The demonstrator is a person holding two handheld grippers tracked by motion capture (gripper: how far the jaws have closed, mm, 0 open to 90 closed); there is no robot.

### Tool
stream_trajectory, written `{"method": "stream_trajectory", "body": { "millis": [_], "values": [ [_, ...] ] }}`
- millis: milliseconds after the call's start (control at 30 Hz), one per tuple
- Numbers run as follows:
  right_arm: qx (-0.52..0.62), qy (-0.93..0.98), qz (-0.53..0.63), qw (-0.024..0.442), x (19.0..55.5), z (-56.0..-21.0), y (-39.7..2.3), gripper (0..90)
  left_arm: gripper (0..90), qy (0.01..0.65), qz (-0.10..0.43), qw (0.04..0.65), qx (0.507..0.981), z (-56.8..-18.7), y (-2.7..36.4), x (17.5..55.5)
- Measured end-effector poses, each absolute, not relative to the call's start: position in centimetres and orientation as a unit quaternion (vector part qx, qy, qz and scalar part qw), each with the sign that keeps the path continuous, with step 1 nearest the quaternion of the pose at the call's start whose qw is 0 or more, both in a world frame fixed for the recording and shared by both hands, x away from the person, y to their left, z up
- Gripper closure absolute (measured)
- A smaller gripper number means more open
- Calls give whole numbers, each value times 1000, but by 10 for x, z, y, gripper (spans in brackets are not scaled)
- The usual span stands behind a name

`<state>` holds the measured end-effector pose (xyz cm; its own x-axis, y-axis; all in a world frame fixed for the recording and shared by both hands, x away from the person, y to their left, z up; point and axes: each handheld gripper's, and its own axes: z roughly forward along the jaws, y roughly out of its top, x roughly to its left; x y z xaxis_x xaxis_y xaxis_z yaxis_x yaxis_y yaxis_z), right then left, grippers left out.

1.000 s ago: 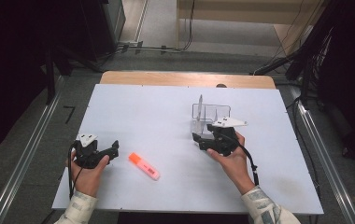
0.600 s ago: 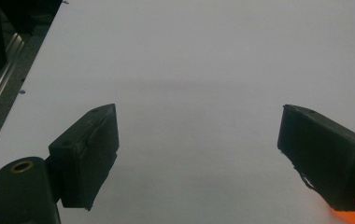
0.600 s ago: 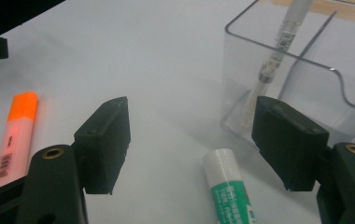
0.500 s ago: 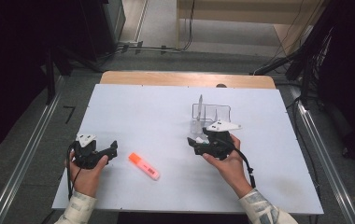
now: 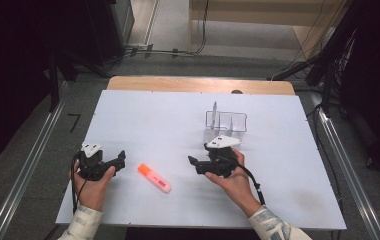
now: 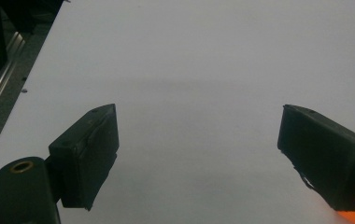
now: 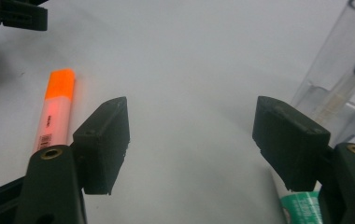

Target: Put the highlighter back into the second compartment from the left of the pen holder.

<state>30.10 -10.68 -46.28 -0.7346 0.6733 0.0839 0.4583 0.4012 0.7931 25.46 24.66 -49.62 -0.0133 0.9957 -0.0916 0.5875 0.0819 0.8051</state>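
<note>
We hold both grippers' fingers wide open and empty: the left gripper (image 5: 120, 159) and right gripper (image 5: 194, 162) flank the orange highlighter (image 5: 154, 177) on the tabletop (image 5: 153, 120).

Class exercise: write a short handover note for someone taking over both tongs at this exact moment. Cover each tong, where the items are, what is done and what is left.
Left tongs: open, empty, resting at the table's near left.
Right tongs: open, empty, low over the white table, pointing toward the highlighter.
Orange highlighter: lying flat between the two tongs, touched by neither.
Clear organiser: stands upright just behind the right hand; a pen-like item inside shows in the right gripper view, too unclear to name.
Done: nothing gripped yet.
Left: probably grasp the highlighter with the right tongs and put it in the organiser.
</note>
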Motion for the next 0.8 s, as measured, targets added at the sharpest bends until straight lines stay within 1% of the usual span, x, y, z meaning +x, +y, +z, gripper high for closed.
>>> {"method": "stream_trajectory", "body": {
  "millis": [500, 800],
  "values": [
    [324, 841, 418, 111, 293, -473, -87, 259, 127, 648, 290, 347, 613, -497, 246, 255],
    [309, 851, 415, 94, 286, -478, -69, 259, 127, 647, 290, 348, 613, -497, 246, 255]
  ]
}}
